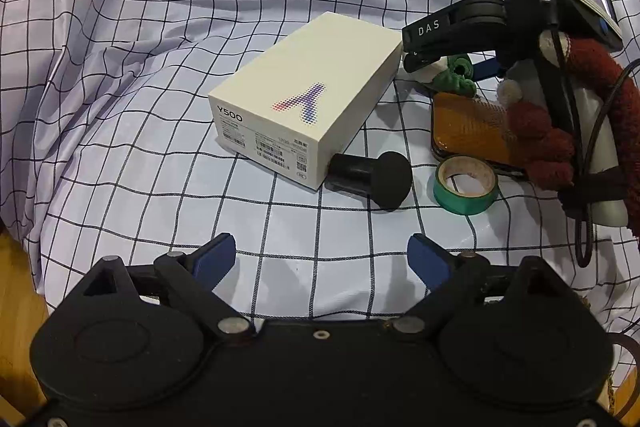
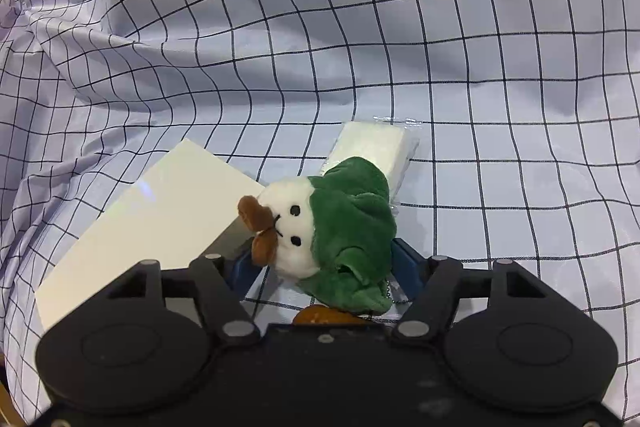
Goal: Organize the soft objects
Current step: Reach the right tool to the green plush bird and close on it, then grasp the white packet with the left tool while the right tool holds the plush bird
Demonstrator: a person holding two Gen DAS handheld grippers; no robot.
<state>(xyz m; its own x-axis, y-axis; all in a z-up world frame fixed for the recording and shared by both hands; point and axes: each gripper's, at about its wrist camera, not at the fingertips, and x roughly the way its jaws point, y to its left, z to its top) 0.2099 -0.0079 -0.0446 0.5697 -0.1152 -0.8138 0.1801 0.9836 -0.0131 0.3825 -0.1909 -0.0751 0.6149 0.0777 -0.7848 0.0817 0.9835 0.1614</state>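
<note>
Our right gripper (image 2: 324, 263) squeezes the green plush toy (image 2: 336, 231) to lift it, while our left gripper (image 1: 320, 259) waits wide open.

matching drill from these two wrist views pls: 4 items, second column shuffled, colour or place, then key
1 plush toy
2 tape roll
3 phone box
4 black knob

A white, printed Y500
B between the right gripper jaws
C green ring standing alone on the checked cloth
D lying against the box's near end

Pairs: 1-B, 2-C, 3-A, 4-D
</note>
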